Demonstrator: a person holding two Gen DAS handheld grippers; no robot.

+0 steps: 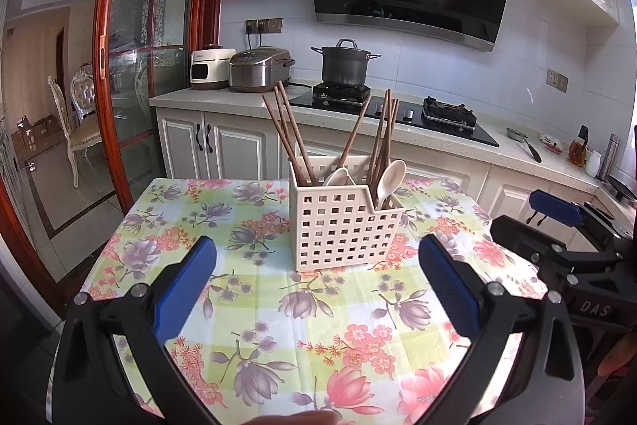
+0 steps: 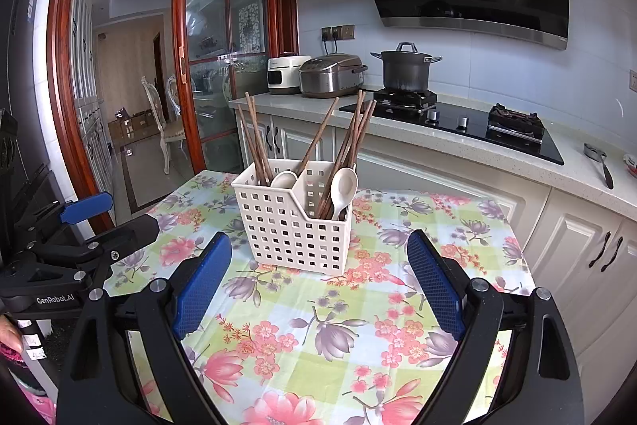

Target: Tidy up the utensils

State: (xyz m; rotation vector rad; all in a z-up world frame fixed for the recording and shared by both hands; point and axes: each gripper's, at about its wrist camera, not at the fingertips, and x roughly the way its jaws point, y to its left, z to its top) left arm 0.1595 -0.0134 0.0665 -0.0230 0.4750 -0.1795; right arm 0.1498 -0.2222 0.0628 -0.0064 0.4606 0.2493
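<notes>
A cream perforated utensil caddy (image 1: pixel 338 230) (image 2: pixel 286 226) stands upright in the middle of a table covered with a floral cloth (image 1: pixel 278 313) (image 2: pixel 310 325). Both compartments hold several brown wooden chopsticks (image 1: pixel 288 134) (image 2: pixel 254 138) and a white spoon (image 1: pixel 388 178) (image 2: pixel 344 186). My left gripper (image 1: pixel 318 257) is open, hovering in front of the caddy with nothing between its blue pads. My right gripper (image 2: pixel 320 257) is also open and empty, just short of the caddy. Each gripper shows at the edge of the other's view.
Behind the table runs a kitchen counter (image 1: pixel 438 138) with a black hob, a dark pot (image 1: pixel 344 64), a rice cooker (image 1: pixel 258 68) and a white appliance (image 1: pixel 209 68). A wood-framed glass sliding door (image 1: pixel 119 66) stands at the left. White cabinets (image 2: pixel 589 257) sit close on the right.
</notes>
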